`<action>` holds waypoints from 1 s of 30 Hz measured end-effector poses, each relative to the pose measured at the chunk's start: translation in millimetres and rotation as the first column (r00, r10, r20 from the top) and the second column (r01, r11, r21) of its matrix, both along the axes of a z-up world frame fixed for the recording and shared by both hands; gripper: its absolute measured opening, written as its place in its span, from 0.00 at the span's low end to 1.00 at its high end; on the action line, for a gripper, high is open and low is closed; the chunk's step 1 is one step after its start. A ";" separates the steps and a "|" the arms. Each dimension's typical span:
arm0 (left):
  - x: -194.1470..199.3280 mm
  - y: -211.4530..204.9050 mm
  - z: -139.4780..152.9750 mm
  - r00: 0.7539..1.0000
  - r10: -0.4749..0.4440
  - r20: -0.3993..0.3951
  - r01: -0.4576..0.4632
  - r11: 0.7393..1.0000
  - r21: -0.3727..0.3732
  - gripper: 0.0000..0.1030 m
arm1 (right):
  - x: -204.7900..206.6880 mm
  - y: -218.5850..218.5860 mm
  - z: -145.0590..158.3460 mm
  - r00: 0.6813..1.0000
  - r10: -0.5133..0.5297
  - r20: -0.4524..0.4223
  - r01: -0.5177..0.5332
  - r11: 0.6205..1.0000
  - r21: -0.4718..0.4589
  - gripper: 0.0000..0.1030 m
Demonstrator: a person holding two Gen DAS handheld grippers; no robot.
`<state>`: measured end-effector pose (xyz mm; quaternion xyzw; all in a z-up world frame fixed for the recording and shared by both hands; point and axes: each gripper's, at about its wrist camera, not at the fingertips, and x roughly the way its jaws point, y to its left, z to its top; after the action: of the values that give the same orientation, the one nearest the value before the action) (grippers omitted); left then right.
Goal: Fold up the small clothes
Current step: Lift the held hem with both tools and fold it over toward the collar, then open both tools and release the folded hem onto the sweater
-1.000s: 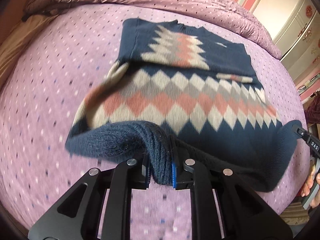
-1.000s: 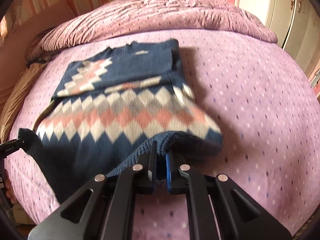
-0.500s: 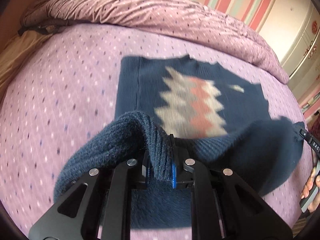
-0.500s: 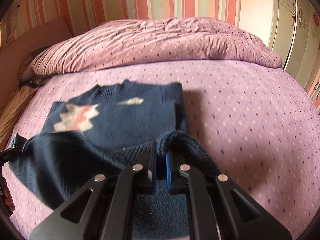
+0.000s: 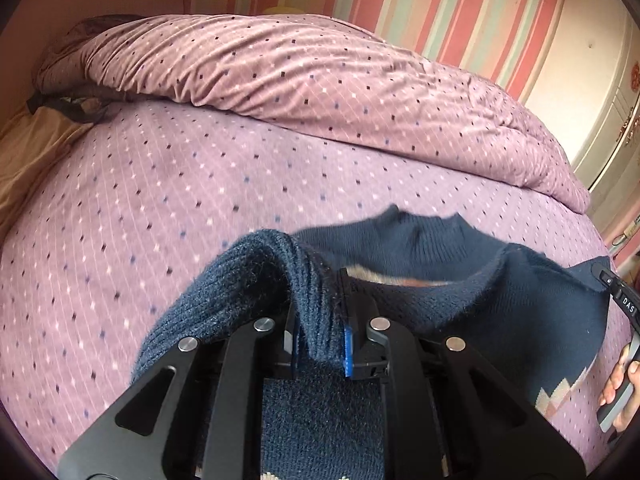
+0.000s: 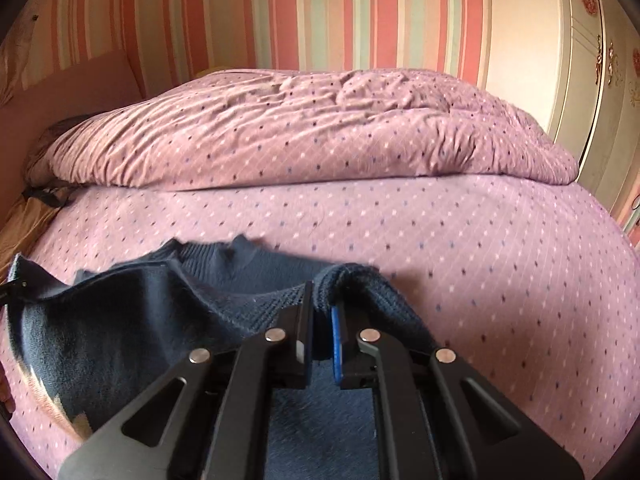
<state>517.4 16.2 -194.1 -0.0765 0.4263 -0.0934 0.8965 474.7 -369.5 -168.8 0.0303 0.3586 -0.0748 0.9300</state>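
Note:
A navy knit sweater (image 5: 480, 304) with a diamond pattern lies on the purple bed, its lower half lifted and carried over toward the collar (image 5: 424, 236). My left gripper (image 5: 320, 332) is shut on the ribbed hem at one corner. My right gripper (image 6: 320, 340) is shut on the hem at the other corner; the sweater (image 6: 120, 320) sags between them. The right gripper (image 5: 612, 292) shows at the right edge of the left wrist view. Most of the pattern is hidden under the folded-over half.
The bed sheet (image 6: 440, 248) is purple with small dots. A bunched purple duvet (image 6: 320, 132) lies across the far side. A striped wall (image 6: 320, 16) stands behind, and a cream wardrobe (image 6: 600, 60) at the right. A tan cloth (image 5: 24, 160) lies at the left.
Both grippers have carried the hem up and forward over the sweater toward the collar. The diamond pattern that showed a second ago is now covered by the folded half.

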 end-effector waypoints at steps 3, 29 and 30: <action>17.4 -7.0 -2.5 1.000 -0.013 -0.004 0.013 1.000 0.019 0.13 | 18.9 -7.4 -4.7 1.000 -0.018 -0.019 0.018 1.000 0.005 0.07; 52.5 -21.7 -38.5 0.975 -0.058 -0.213 0.091 0.985 0.149 0.45 | 51.9 -21.7 -32.3 0.990 0.021 -0.141 -0.016 0.999 0.038 0.56; 50.5 -19.7 -36.5 0.976 -0.057 -0.209 0.089 0.985 0.149 0.50 | 49.7 -21.6 -31.0 0.990 0.028 -0.135 -0.023 0.999 0.033 0.56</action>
<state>567.8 -3.4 -230.6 0.0012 0.5245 -0.0840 0.8473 524.4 -391.1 -199.9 0.0351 0.4226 -0.0592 0.9037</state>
